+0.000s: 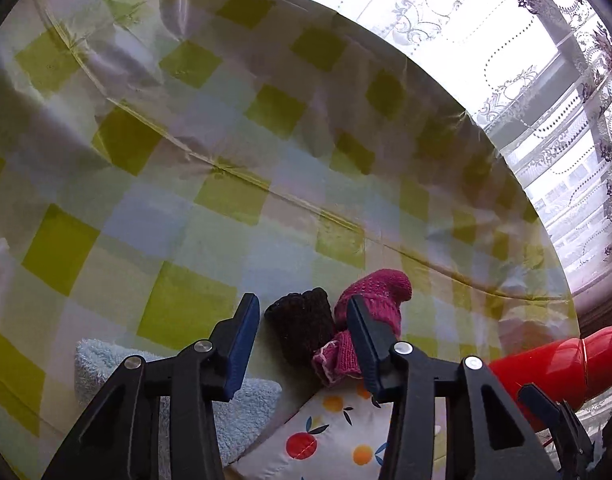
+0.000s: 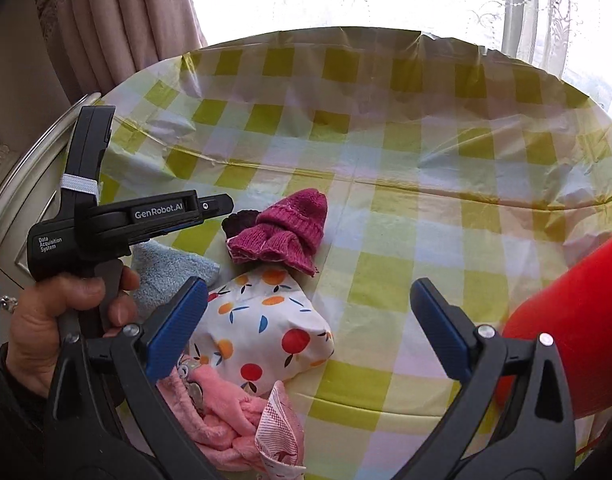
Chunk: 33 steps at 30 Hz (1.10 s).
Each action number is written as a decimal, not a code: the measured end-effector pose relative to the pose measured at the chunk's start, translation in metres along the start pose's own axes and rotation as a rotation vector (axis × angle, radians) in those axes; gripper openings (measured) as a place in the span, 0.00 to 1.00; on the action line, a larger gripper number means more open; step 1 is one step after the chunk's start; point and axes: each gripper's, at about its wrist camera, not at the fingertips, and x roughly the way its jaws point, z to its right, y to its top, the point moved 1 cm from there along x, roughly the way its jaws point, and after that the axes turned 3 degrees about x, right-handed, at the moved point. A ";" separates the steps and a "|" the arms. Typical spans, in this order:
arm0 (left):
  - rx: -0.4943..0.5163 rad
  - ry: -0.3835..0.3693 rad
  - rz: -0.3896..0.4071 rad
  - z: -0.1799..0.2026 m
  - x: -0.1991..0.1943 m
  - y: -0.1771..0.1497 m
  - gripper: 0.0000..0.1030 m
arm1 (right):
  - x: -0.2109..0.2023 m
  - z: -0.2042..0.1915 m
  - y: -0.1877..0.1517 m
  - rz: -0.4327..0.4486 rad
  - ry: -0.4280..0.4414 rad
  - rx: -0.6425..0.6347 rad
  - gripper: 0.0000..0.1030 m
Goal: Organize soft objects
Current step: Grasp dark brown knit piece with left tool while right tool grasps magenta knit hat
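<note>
A magenta knit piece [image 1: 380, 294] and a black knit piece [image 1: 302, 330] lie side by side on the checked tablecloth [image 1: 186, 200]. My left gripper [image 1: 302, 310] hangs over them, open, the black piece showing in the gap between its blue pads and the magenta one at the right pad. The right wrist view shows the left gripper [image 2: 216, 205] side-on, held by a hand [image 2: 66, 320], its tip just short of the black knit [image 2: 242, 220] and magenta knit [image 2: 284, 232]. My right gripper [image 2: 310, 308] stands wide open above a fruit-print cushion [image 2: 266, 328], holding nothing.
A light blue towel [image 2: 166, 272] lies left of the cushion and a pink fleece cloth [image 2: 218, 420] below it. A glossy red container [image 2: 578, 340] lies at the right edge. Curtains and a bright window stand behind the table's far edge [image 2: 346, 32].
</note>
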 end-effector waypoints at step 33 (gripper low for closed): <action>0.112 0.092 0.033 -0.010 -0.006 -0.028 0.19 | 0.144 -0.013 0.037 -0.272 0.038 0.081 0.65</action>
